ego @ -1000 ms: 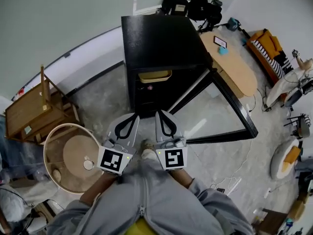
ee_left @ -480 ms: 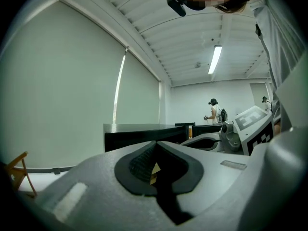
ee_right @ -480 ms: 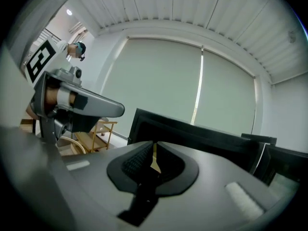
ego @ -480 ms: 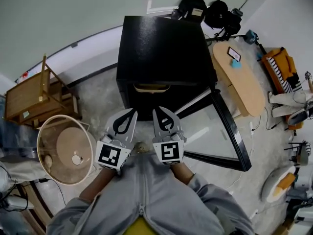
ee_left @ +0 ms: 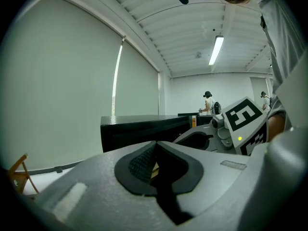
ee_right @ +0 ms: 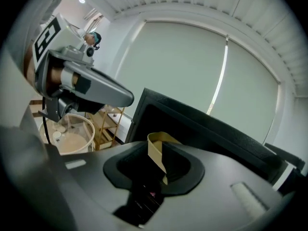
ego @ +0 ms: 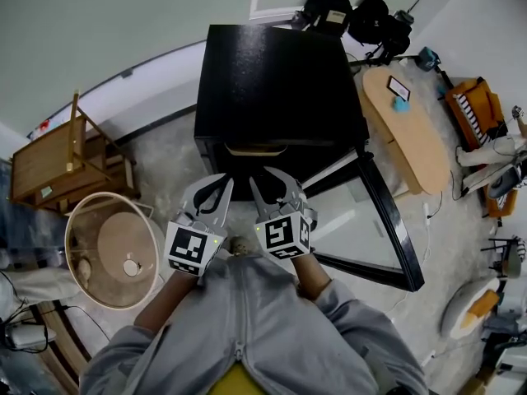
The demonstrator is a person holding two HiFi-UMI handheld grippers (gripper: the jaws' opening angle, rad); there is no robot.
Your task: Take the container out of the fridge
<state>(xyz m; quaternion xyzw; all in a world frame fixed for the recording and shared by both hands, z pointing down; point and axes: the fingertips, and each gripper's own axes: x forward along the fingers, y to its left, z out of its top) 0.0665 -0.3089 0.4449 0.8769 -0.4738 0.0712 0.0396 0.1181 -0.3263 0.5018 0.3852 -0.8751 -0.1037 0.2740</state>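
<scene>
Both grippers had moved nearer the open fridge [ego: 276,81] than a second earlier; right gripper [ego: 273,186] jaws had just been opening, stood wide, nothing pinched; left gripper [ego: 221,184] jaws were together, empty; tan container [ego: 257,149] sat on its shelf inside, untouched; grab probably next.

Container [ego: 257,149]: tan, rimmed, upright on the top shelf inside the fridge, near the front edge.
Fridge [ego: 276,72]: low black cabinet standing on the floor.
Door [ego: 354,216]: glass in a black frame, swung wide open.
</scene>
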